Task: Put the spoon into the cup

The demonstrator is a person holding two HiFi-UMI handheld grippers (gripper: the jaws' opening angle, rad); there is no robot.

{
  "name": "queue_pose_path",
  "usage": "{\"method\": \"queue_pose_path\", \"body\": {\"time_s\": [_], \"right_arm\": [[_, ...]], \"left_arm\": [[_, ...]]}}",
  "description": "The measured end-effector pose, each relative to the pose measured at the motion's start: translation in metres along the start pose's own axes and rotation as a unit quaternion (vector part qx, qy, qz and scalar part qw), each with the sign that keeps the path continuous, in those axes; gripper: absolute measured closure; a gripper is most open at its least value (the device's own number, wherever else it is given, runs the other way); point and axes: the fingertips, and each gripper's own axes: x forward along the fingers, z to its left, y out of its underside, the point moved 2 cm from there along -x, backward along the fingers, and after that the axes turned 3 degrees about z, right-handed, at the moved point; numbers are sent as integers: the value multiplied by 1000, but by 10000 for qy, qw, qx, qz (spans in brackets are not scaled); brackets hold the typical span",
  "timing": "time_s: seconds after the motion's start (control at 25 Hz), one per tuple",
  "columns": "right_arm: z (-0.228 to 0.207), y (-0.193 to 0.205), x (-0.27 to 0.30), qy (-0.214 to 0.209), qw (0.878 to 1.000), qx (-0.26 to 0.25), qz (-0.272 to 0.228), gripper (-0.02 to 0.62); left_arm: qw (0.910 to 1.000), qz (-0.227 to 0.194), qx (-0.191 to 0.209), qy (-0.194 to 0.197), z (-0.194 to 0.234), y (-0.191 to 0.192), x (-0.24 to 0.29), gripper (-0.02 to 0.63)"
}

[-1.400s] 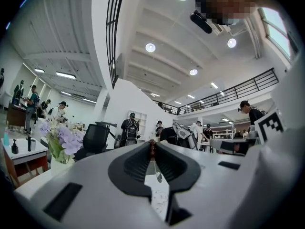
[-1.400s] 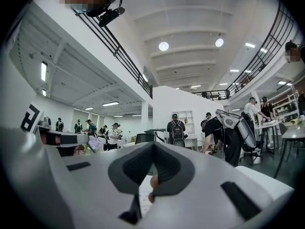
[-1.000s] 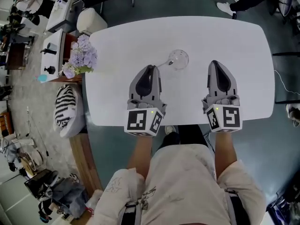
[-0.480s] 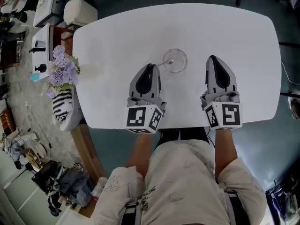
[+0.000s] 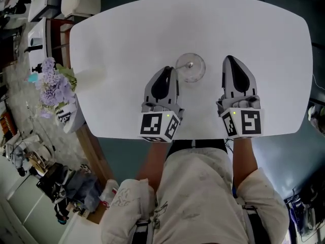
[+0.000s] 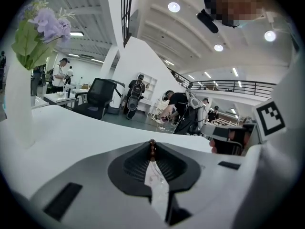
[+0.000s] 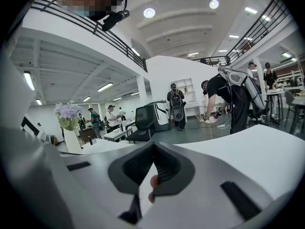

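Note:
A clear glass cup [image 5: 191, 67] stands in the middle of the white table [image 5: 127, 29]. A thin clear spoon [image 5: 181, 68] rests in it, its handle slanting out to the left. My left gripper [image 5: 170, 69] lies just left of the cup, its tip beside the handle's end; whether they touch I cannot tell. My right gripper [image 5: 229, 59] lies to the cup's right, apart from it. In the gripper views the left gripper [image 6: 152, 149] and the right gripper [image 7: 153, 149] both have their tips together, nothing gripped. Neither gripper view shows the cup.
A tall white vase [image 6: 19, 104] with purple flowers [image 5: 51, 85] stands at the table's left edge. The table's near edge runs just under both marker cubes. Chairs, desks and people fill the room beyond the table.
Both grippers have sunk toward the table. The left tip now lies closer to the cup. The jaws have not changed.

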Motion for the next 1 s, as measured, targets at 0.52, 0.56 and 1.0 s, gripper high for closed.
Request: {"method": "queue_pose_path", "body": {"time_s": [0.52,0.56,1.0], "right_arm": [[1,16,17,-89,9998,87,147,603],[2,17,18,-96,9998,89,147,603],[11,10,7,-106,9999,31,55,603]], "left_arm": [[9999,86,71,22,3,20,15,566],[9999,73,106,7,5,20,16,565],[9993,52,363,45,2,18,7,478]]}}
